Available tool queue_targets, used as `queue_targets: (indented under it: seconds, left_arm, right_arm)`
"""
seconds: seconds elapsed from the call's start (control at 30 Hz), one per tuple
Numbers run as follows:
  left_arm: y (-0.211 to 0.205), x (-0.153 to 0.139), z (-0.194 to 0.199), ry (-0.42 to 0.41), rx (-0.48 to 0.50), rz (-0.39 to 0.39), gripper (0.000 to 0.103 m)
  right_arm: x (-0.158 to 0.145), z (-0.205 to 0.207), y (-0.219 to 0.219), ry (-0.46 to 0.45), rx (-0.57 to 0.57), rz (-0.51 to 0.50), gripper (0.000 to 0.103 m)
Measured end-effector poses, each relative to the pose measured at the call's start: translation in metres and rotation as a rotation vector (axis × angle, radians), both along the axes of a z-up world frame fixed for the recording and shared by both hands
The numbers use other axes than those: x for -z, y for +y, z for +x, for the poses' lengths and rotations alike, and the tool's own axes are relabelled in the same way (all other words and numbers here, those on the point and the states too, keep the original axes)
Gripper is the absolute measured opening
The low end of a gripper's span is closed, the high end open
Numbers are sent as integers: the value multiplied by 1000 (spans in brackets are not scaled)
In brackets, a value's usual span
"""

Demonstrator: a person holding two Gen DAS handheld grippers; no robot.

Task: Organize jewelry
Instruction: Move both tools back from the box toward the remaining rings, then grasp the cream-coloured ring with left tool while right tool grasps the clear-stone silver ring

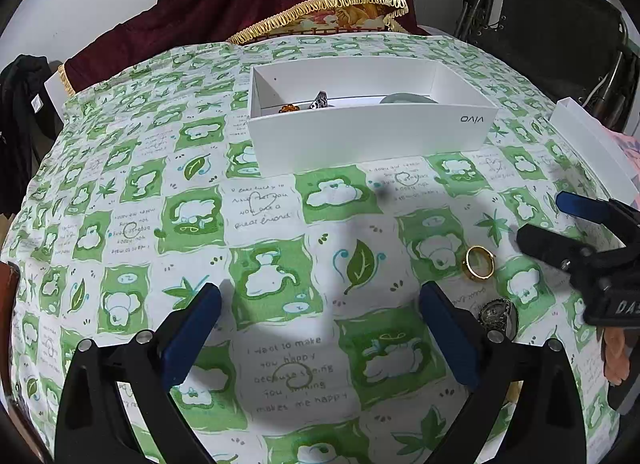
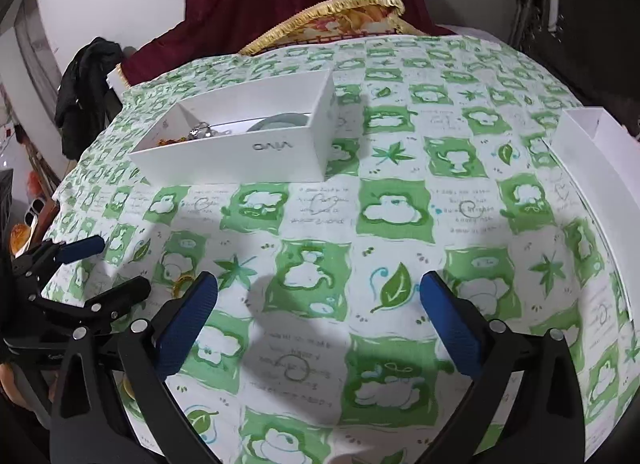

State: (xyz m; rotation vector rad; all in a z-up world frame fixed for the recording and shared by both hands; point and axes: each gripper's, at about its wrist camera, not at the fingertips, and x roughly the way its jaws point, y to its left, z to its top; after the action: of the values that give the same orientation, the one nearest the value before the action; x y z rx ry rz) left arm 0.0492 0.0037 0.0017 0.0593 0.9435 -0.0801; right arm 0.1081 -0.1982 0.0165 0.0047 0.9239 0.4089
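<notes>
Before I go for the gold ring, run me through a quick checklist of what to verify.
1. Left tool open, holding nothing: ok.
2. Right tool open, holding nothing: ok.
3. Gold ring lying free on the tablecloth: ok.
4. Silver ring apart from the gold one: ok.
5. White box open on top: ok.
6. Free room left in the box: cannot tell.

The white box's (image 1: 372,135) near wall hides most of its jewelry; a dark ring (image 1: 498,314) sits half-hidden behind a tool finger.
</notes>
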Motion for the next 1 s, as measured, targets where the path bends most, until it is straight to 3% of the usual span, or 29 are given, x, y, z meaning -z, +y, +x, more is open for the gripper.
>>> queue_targets:
  seconds: [0.27, 0.67, 0.87, 1.0]
  left_arm:
    - [0, 0, 0, 1, 1, 0, 100]
    - [-2, -4, -8, -5, 18, 5, 100]
    - [-21, -25, -40, -111, 167, -64, 100]
    - [-46, -20, -52, -102, 289, -32, 100]
  right_arm:
    - [7, -4, 21, -12, -21, -182, 99]
    - [5, -9, 17, -10, -36, -158, 99]
    - [1, -14, 4, -13, -9, -103, 99]
    - [-2, -9, -16, 3, 64, -12, 99]
